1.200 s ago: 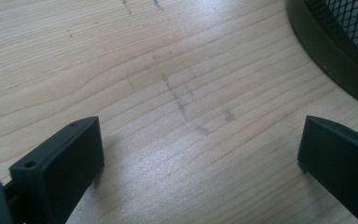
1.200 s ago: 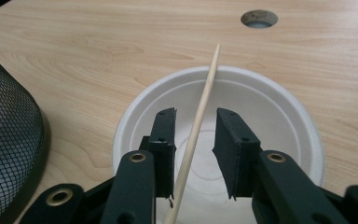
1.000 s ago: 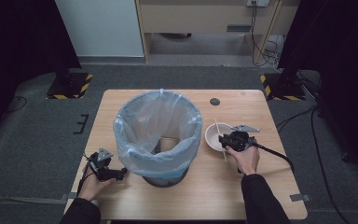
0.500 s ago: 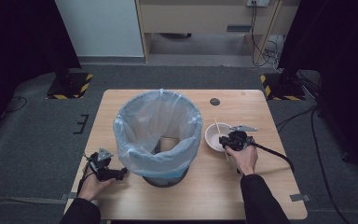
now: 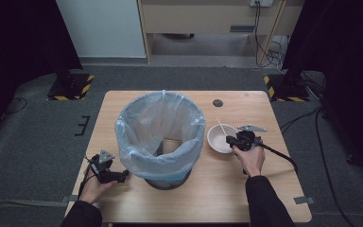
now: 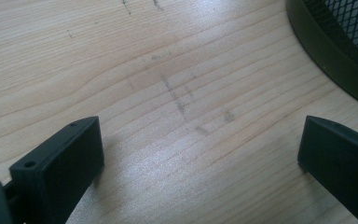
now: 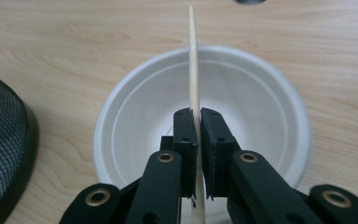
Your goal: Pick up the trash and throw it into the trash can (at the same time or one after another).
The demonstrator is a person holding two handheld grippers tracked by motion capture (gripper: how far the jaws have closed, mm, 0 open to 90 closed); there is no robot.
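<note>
**Stick gripped over the bowl, bin drop still to come**

The right gripper [image 7: 195, 122] has just closed its fingers on the wooden stick [image 7: 194, 60], which lies across the white bowl [image 5: 217, 138] right of the lined bin [image 5: 160, 135]. The grasp looks done; lifting and binning remain. The left gripper [image 6: 200, 154] rests on the desk [image 5: 227, 189] near-left of the bin, fingers apart and empty.

Mesh bin [image 5: 163, 142] with blue liner mid-table [image 5: 217, 198]; dark round spot [image 5: 218, 102] behind.
</note>
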